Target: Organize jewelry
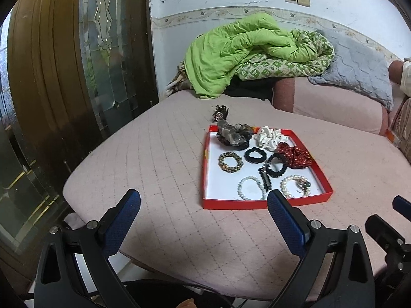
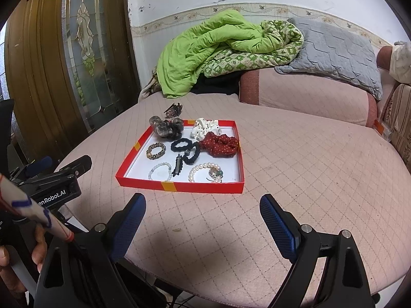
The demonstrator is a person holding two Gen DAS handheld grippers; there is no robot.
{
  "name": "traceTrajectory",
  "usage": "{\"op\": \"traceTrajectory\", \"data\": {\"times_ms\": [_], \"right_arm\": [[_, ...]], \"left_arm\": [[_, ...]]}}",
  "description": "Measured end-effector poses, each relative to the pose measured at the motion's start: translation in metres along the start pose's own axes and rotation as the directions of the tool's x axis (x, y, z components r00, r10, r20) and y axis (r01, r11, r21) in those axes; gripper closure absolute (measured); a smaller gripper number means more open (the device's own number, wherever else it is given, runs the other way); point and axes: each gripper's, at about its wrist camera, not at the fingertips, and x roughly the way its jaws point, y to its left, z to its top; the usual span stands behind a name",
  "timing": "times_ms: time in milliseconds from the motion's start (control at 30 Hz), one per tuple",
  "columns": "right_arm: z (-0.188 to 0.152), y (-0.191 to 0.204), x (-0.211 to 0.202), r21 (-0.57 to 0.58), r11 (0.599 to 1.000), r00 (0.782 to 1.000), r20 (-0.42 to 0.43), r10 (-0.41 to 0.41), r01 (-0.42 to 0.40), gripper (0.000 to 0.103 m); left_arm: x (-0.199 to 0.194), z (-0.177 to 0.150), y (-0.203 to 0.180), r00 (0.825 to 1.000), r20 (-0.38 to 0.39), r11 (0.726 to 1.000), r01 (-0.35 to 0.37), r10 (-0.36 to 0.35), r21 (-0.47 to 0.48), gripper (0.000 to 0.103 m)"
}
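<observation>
A shallow red box [image 1: 264,203] [image 2: 179,186] with a white floor lies on the pink quilted bed. It holds a grey scrunchie [image 1: 232,133], a white dotted scrunchie [image 1: 268,136], a red dotted scrunchie [image 1: 295,154] [image 2: 219,145], black hair ties [image 2: 179,145], a leopard-print tie [image 1: 230,162], a black clip [image 2: 177,165] and two pearl bracelets [image 1: 251,188] [image 2: 205,172]. A brown claw clip [image 1: 219,113] [image 2: 173,110] lies on the bed behind the box. My left gripper [image 1: 204,202] and right gripper [image 2: 203,206] are open and empty, in front of the box.
A green quilt [image 2: 213,48] and a grey pillow [image 2: 331,51] are piled at the back on a pink bolster [image 2: 308,95]. A wooden door with patterned glass [image 1: 77,64] stands at the left. The bed's edge [image 2: 179,282] is just under my grippers.
</observation>
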Motion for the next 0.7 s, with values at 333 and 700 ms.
{"op": "traceTrajectory", "data": {"times_ms": [333,700], "right_arm": [[0.0002,0.0009,0.0008,-0.001,1.0,1.0,0.002,-0.005,0.005,0.01],[-0.0006,0.0001,0.0012,-0.002,1.0,1.0,0.003,-0.008,0.008,0.01]], "left_arm": [[-0.0017,-0.0006,-0.0018,1.0,0.011,1.0,0.003,-0.003,0.002,0.004],[0.0013,-0.0045,-0.0036,1.0,-0.007,1.0,-0.014,0.014,0.003,0.004]]}}
